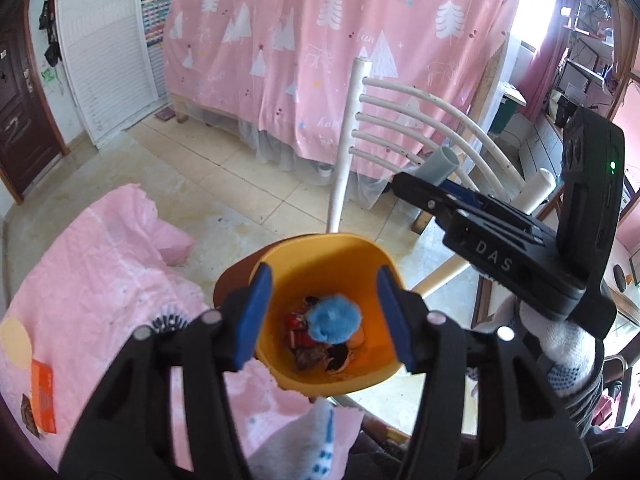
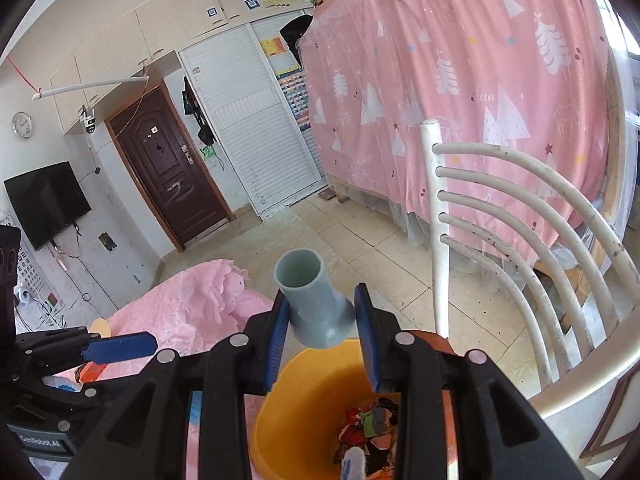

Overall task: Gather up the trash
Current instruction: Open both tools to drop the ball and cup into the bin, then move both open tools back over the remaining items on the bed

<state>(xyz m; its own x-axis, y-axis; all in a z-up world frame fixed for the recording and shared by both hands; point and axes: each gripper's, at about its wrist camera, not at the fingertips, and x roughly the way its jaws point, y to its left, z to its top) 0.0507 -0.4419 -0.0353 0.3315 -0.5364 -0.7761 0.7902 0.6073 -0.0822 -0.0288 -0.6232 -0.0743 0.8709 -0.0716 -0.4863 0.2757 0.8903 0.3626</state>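
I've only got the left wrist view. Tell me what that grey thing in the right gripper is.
Observer: A grey tube with a flared base; the right gripper has its jaws shut on the flare.
Operator: Say where it sits relative to the bin.
Observer: In the right wrist view it lines up over the far rim of the yellow bin.
Operator: Report what's on the wall by the door.
Observer: A black TV, left of the brown door.

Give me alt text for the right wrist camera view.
The right gripper grips a grey funnel-shaped tube above an orange bin holding scraps of trash. A white chair and a pink curtain stand behind.
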